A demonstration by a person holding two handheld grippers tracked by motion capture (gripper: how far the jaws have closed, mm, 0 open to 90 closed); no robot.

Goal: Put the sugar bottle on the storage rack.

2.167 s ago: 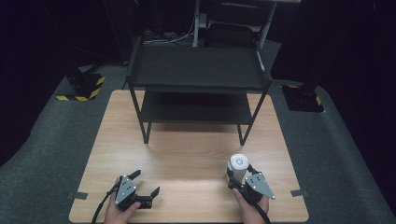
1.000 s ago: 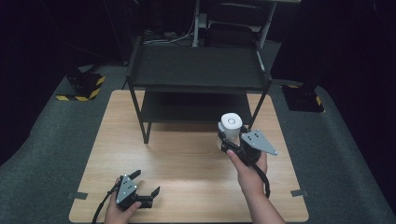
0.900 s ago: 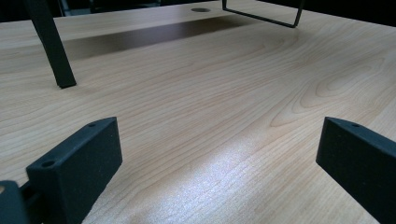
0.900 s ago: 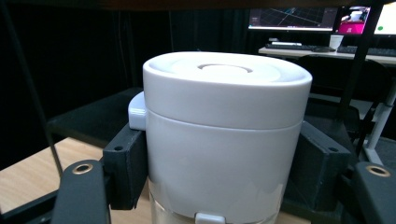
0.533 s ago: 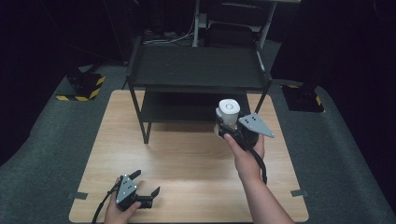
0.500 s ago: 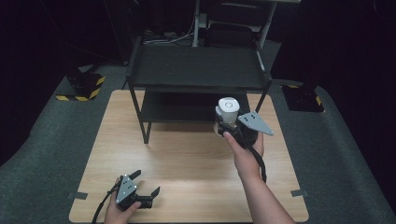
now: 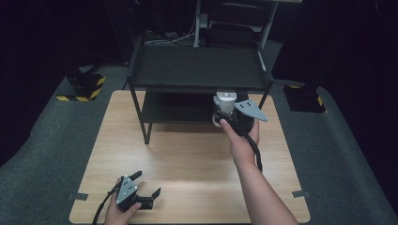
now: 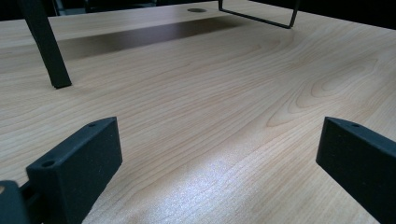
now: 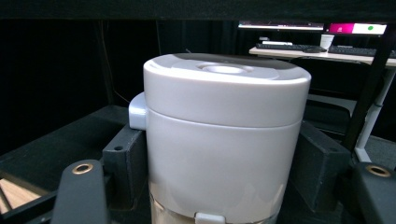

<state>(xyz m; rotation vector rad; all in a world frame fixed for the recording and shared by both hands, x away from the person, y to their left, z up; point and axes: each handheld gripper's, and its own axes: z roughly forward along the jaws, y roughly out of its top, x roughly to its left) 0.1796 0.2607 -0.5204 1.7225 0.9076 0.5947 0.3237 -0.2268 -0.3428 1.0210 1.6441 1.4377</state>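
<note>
Since the earlier frames my right gripper (image 7: 224, 114) has carried the white lidded container (image 7: 225, 104) up from the near right of the table (image 7: 187, 159) and forward to the black two-tier rack (image 7: 197, 70), where it now sits at the mouth of the lower shelf (image 7: 173, 110), just under the top tier. In the right gripper view the container (image 9: 224, 140) is pinched between both jaws, one pad pressed on each side of its body below the lid, and it stands upright. I hold it that way so the lid stays level and the base can meet the shelf flat. The grip is low on the body, which I judge leaves the lid free to pass beneath the upper tier; whether the base already touches the shelf I cannot tell. My left gripper (image 7: 141, 194) rests at the near left of the table with its jaws spread wide and nothing between them, parked well apart from the rack so it stays out of the way. From the left gripper view one rack leg (image 8: 46, 46) stands on bare wood ahead. I judge the placing step is nearly done, with lowering and release left.
</note>
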